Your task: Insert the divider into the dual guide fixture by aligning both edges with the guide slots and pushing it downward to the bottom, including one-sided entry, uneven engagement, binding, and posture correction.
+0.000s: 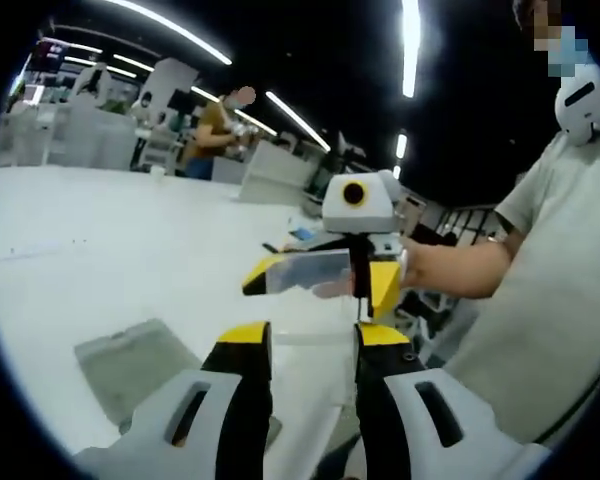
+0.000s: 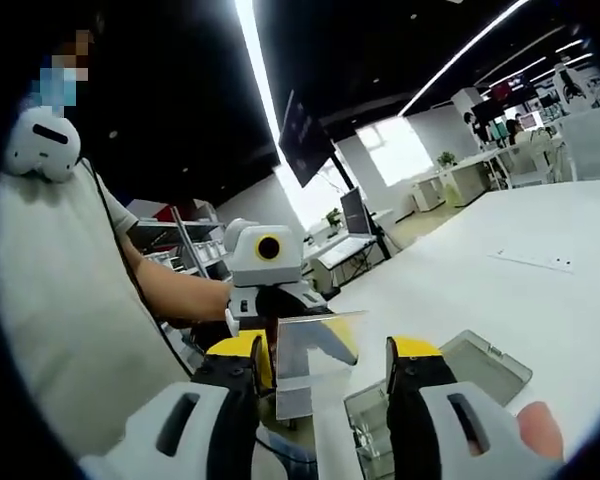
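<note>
**Divider held in the air between the right jaws, fixture lying on the surface**

White and broad, the surface (image 1: 130, 250) is seen running back into an open office hall lit by long ceiling light strips (image 1: 170, 30). Desks and monitors are set along the far side, and a second person (image 1: 215, 130) is seen bent over a distant bench.

In the left gripper view, the left gripper (image 1: 312, 340) is shown with its yellow-tipped jaws standing apart, and nothing is gripped between them. Beyond these tips the right gripper (image 1: 325, 278) is met head-on. Its jaws are closed against the two opposite edges of the divider (image 1: 300, 270), a clear flat plate that is carried above the surface and touches nothing else. Behind it the bare forearm and pale shirt (image 1: 560, 270) of the person holding both tools are visible.

In the right gripper view the same clear plate is seen rising between the right jaws, one corner cut into a step, with the left gripper facing it from just behind.

The dual guide fixture (image 1: 140, 360), a translucent tray-like piece, is seen lying flat on the surface. It is below and to one side of the jaws, apart from the divider. In the right gripper view it lies just beyond the right-hand jaw. Its slots cannot be made out clearly.
</note>
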